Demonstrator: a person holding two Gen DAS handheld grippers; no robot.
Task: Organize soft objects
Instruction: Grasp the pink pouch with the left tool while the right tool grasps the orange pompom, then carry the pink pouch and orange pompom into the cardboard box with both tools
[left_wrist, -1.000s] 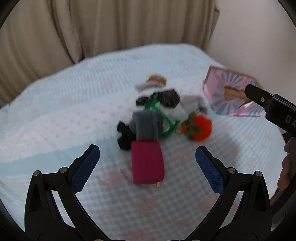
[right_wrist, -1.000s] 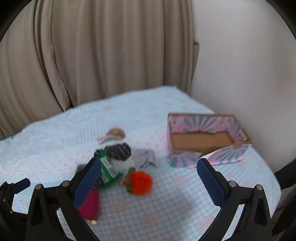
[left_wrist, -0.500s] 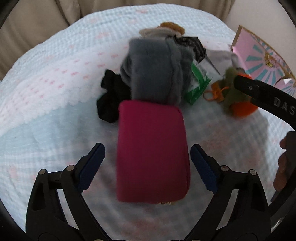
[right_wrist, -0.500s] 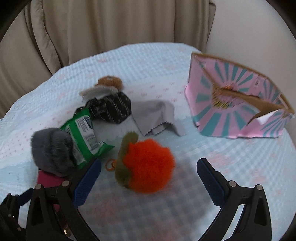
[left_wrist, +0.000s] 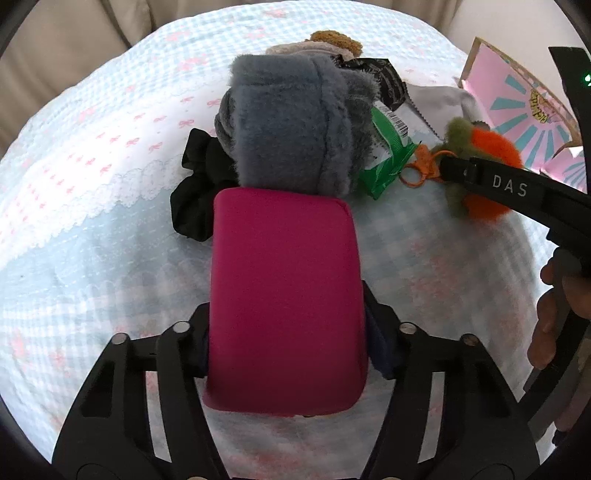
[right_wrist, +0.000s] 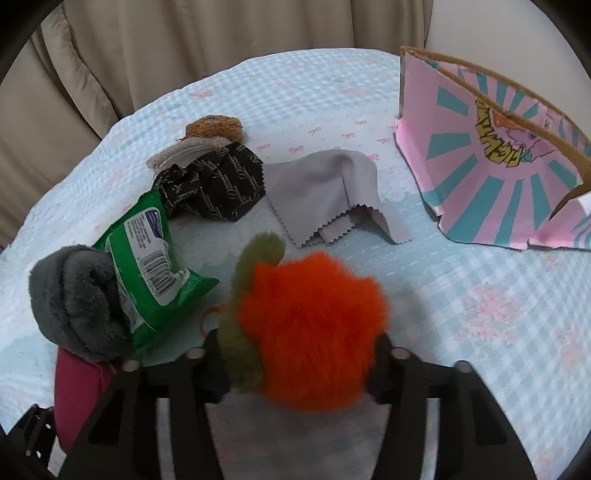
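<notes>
The left wrist camera sits just behind the left hand-held gripper (left_wrist: 286, 343) and looks forward and steeply down on the bed (left_wrist: 92, 206), so close that the magenta pouch (left_wrist: 284, 295) fills the middle of the view. The right wrist camera rides the right hand-held gripper (right_wrist: 299, 365) the same way, equally near, tilted a little higher so the beige curtain (right_wrist: 184, 48) shows at the top. It stands to the right of the left view, probably angled slightly leftward. Both views share the grey fleece roll (left_wrist: 291, 122) (right_wrist: 74, 302), green packet (left_wrist: 388, 155) (right_wrist: 155, 258), orange plush (left_wrist: 491, 155) (right_wrist: 314, 332) and pink box (left_wrist: 524, 99) (right_wrist: 480, 155).
</notes>
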